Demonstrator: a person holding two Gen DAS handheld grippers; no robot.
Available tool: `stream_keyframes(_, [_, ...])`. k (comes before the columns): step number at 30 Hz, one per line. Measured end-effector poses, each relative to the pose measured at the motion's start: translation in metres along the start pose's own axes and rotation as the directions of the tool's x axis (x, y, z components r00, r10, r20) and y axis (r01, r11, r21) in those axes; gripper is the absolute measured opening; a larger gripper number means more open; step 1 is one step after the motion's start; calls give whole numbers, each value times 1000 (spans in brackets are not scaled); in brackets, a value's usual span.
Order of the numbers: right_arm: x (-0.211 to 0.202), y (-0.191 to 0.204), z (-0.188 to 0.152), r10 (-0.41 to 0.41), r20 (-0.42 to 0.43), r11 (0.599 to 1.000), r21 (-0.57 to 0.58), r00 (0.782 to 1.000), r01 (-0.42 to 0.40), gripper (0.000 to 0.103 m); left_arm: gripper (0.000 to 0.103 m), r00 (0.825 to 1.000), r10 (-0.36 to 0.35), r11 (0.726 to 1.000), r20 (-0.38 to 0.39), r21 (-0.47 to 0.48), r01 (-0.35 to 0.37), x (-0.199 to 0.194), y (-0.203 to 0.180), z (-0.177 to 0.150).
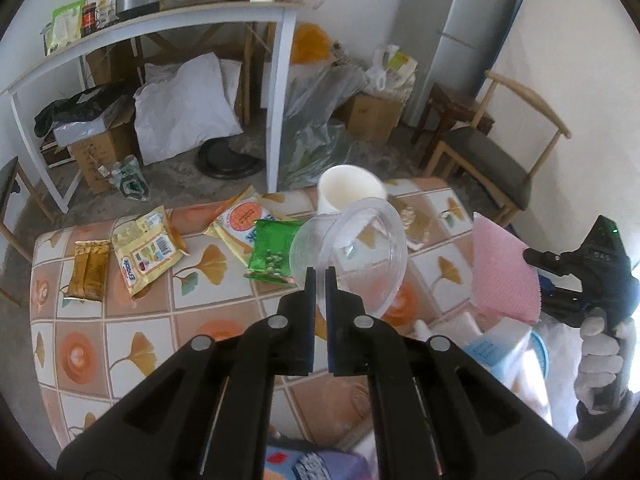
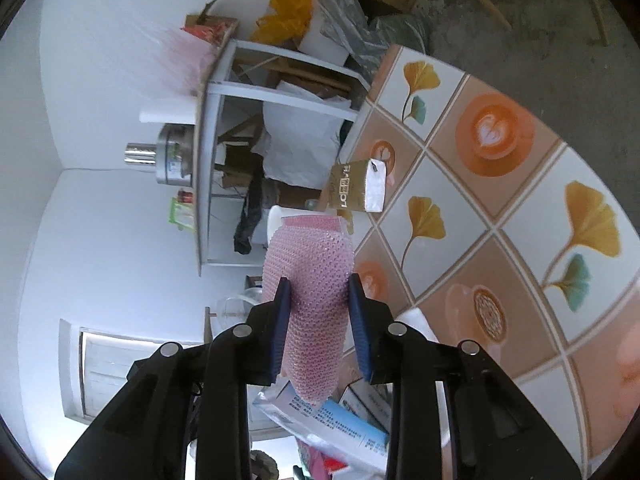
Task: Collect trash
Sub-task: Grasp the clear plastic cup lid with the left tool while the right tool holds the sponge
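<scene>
My left gripper is shut on the rim of a clear plastic cup, which hangs tilted above the tiled table. A white paper cup stands behind it. My right gripper is shut on a pink textured cloth; the same pink cloth shows at the right in the left wrist view, held by the gloved hand. Snack wrappers lie on the table: a green one, a yellow one, an orange-and-white one and brown sachets.
A white bench with jars and a cooker stands behind the table, with bags and cardboard boxes beneath it. A wooden chair is at the right. A blue-and-white box lies under the cloth, and a gold packet on the tablecloth.
</scene>
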State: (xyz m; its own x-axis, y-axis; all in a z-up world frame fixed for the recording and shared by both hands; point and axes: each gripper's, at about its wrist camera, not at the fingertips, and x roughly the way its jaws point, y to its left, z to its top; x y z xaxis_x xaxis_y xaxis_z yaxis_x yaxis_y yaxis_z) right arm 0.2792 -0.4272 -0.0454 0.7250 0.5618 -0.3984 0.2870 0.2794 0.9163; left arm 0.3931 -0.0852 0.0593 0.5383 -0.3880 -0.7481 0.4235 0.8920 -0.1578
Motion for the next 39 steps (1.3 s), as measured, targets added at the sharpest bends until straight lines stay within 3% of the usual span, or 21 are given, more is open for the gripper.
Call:
stream_keyframes(5, [-31, 5, -13, 10, 25, 1000, -25, 1000, -9, 28, 3, 998, -54, 998, 26, 17, 53, -31, -20, -11])
stream_keyframes(11, [-85, 3, -27, -4, 125, 999, -35, 992, 9, 28, 3, 994, -98, 994, 46, 51, 95, -62, -47, -25])
stream_keyframes(21, [-172, -24, -57, 30, 244, 1000, -12, 969, -28, 28, 0, 987, -144, 984, 76, 119, 135, -106, -90, -47])
stream_keyframes(26, [-205, -45, -76, 41, 279, 999, 15, 960, -47, 28, 0, 982, -183, 978, 50, 116, 176, -109, -107, -62])
stream_keyframes(32, [-232, -69, -103, 48, 272, 997, 39, 961, -61, 28, 0, 978, -200, 980, 58, 36, 198, -125, -85, -66])
stream_keyframes(36, [-239, -79, -119, 43, 256, 998, 35, 966, -54, 28, 19, 990, -124, 992, 68, 3, 124, -128, -49, -62])
stream_keyframes(39, [-236, -90, -130, 54, 243, 997, 41, 969, -66, 28, 28, 996, -88, 996, 17, -26, 89, -112, -25, -57])
